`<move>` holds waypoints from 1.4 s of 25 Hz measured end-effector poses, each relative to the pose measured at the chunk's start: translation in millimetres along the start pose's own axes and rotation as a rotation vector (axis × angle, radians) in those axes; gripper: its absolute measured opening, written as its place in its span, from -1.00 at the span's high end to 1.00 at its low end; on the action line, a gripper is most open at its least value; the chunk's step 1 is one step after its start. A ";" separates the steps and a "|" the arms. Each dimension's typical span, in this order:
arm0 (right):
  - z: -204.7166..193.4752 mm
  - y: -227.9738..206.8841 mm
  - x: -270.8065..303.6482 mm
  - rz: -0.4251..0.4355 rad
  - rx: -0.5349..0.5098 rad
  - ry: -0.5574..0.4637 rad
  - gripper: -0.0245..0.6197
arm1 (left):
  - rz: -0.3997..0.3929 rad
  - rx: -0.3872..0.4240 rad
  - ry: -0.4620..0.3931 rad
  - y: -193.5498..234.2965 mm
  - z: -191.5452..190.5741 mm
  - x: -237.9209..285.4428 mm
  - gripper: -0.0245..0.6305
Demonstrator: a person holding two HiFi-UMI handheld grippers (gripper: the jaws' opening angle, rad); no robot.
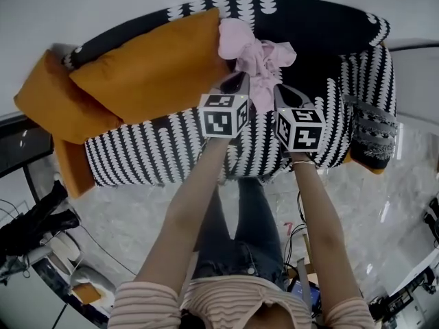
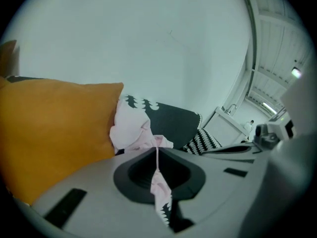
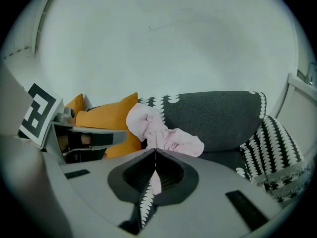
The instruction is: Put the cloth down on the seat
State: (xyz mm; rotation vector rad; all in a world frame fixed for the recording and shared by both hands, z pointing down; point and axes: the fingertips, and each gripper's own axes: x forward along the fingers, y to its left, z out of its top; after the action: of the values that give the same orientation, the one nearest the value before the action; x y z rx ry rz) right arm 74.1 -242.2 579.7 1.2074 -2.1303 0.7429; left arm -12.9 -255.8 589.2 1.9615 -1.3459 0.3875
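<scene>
Left gripper (image 1: 241,81) and right gripper (image 1: 280,92) each pinched the pink cloth (image 1: 259,55) above the sofa (image 1: 158,153). Their cubes (image 1: 223,115) showed black-and-white square markers.

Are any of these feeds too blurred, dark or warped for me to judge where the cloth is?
Head view: even light, sharp, but the fisheye bows the black-and-white patterned sofa into an arc. Left gripper view: black corners, the left claw soft up close, the pink crumpled cloth clear. Right gripper view: same dark corners and soft right claw; cloth readable.
</scene>
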 end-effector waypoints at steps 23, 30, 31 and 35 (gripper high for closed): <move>13.3 55.2 -82.2 0.031 0.002 -0.188 0.90 | -0.111 0.144 -0.087 -34.4 17.1 -117.9 0.89; 17.0 80.4 -119.1 0.029 -0.002 -0.252 0.90 | -0.129 0.176 -0.093 -40.9 7.5 -152.7 0.89; 17.3 84.0 -124.8 0.028 0.001 -0.261 0.90 | -0.128 0.179 -0.096 -41.3 6.6 -158.5 0.89; 17.9 94.5 -145.1 0.023 0.012 -0.301 0.90 | -0.125 0.201 -0.131 -45.3 9.2 -178.0 0.89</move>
State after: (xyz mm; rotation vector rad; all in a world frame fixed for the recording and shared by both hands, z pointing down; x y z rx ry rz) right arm 49.1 -132.1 447.2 1.3754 -2.3872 0.6161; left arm -46.6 -131.2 458.3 2.2587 -1.2985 0.3517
